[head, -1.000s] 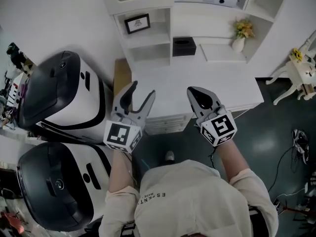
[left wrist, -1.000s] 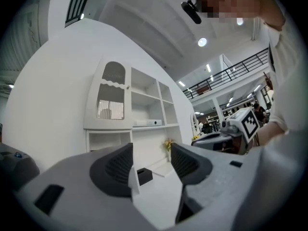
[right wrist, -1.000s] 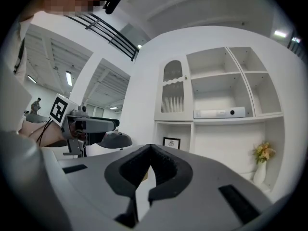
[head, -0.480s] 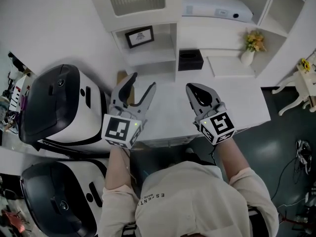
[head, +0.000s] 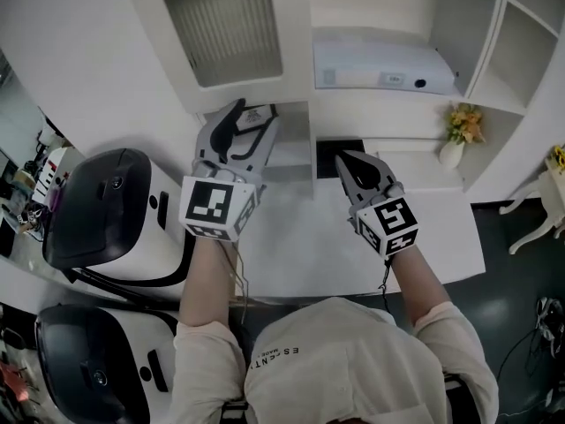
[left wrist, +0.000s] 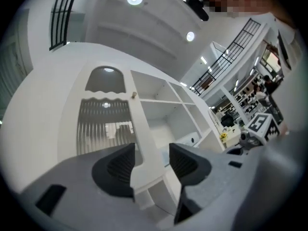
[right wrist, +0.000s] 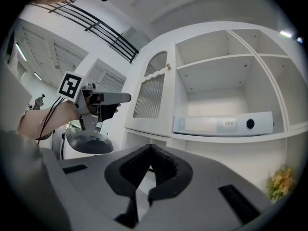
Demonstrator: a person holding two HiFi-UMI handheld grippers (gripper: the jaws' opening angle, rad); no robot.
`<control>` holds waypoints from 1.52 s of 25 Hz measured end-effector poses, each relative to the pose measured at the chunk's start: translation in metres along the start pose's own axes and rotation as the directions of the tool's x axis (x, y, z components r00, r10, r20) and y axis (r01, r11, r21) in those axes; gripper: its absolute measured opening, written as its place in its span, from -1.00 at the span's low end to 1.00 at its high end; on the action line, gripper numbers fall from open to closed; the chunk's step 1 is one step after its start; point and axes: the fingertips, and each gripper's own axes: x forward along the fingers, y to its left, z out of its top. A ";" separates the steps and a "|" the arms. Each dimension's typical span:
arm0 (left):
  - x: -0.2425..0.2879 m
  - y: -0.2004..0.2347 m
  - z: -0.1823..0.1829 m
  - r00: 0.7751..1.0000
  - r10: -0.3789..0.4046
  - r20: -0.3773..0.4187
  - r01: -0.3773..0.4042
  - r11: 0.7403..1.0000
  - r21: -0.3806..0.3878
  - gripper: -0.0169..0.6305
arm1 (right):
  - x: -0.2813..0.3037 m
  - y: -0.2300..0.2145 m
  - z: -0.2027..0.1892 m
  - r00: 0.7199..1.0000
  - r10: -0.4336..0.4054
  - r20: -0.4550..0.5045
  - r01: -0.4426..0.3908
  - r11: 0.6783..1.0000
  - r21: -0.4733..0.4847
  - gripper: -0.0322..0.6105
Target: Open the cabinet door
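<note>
Near the lower edge of the closed white cabinet door (head: 231, 29) with ribbed glass, the left gripper (head: 253, 113) has spread, empty jaws that have just narrowed slightly, while the right gripper (head: 344, 160) is pressed together on nothing.

Forearms (head: 205, 281) are extended forward. Left gripper (head: 253, 113): jaws held apart, just narrowed, clamping nothing. Right gripper (head: 343, 160): jaws pressed together.
</note>
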 end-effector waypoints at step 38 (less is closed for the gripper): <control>0.183 0.085 0.178 0.958 0.238 0.158 -0.272 0.931 0.244 -0.67 | 0.023 -0.104 -0.010 0.995 0.097 0.037 -0.098 0.995 0.022 -0.86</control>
